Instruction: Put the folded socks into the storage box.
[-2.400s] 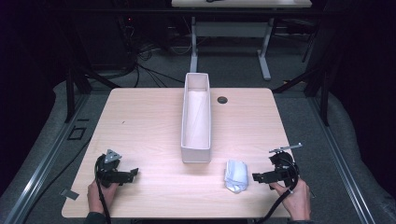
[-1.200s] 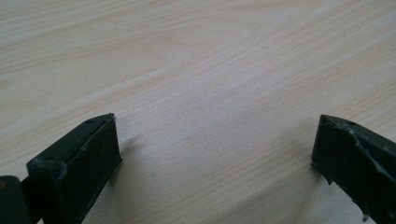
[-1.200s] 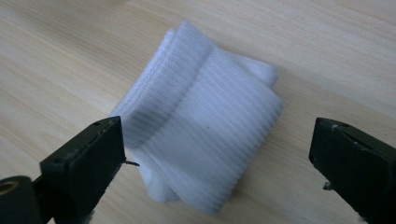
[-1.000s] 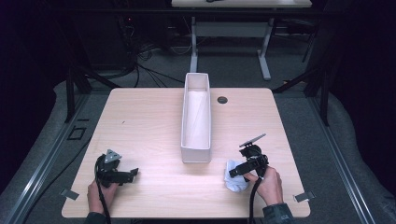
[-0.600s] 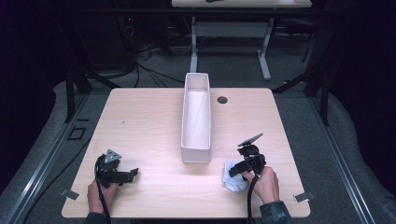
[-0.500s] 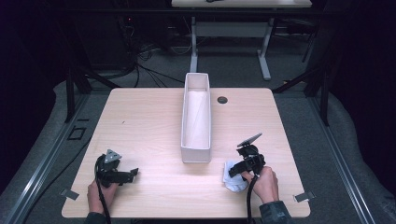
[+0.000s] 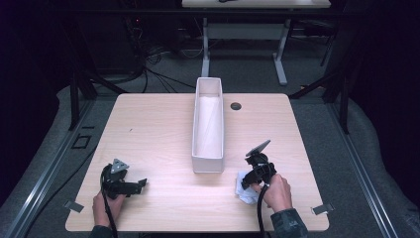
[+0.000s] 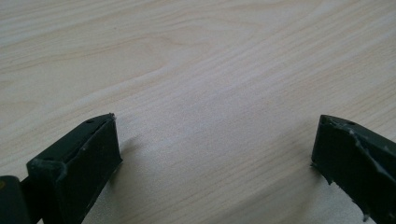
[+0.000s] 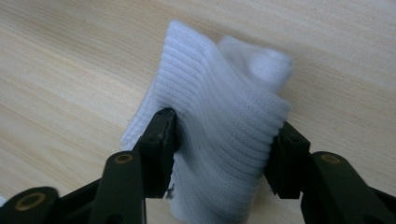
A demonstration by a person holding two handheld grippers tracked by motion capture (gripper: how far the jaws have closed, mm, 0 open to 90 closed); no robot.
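Right gripper (image 9: 224, 140) has come over from the counter's edge and its jaws have just been closing, now pinching the white sock (image 9: 224, 116) lying just right of the white bin (image 7: 208, 124)'s near end. Looks lift-ready. Left gripper (image 8: 215, 154) is sitting released.

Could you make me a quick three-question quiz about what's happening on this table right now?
1. What does the right gripper squeeze?
2. True or false: the left gripper holds something too.
3. Where does the long white bin stand: A, at the table's middle; B, on the floor?

Key:
1. A folded white ribbed sock; its jaws have just been closing on it and the cloth bulges between them.
2. False; its jaws stand apart over bare wooden table.
3. A.
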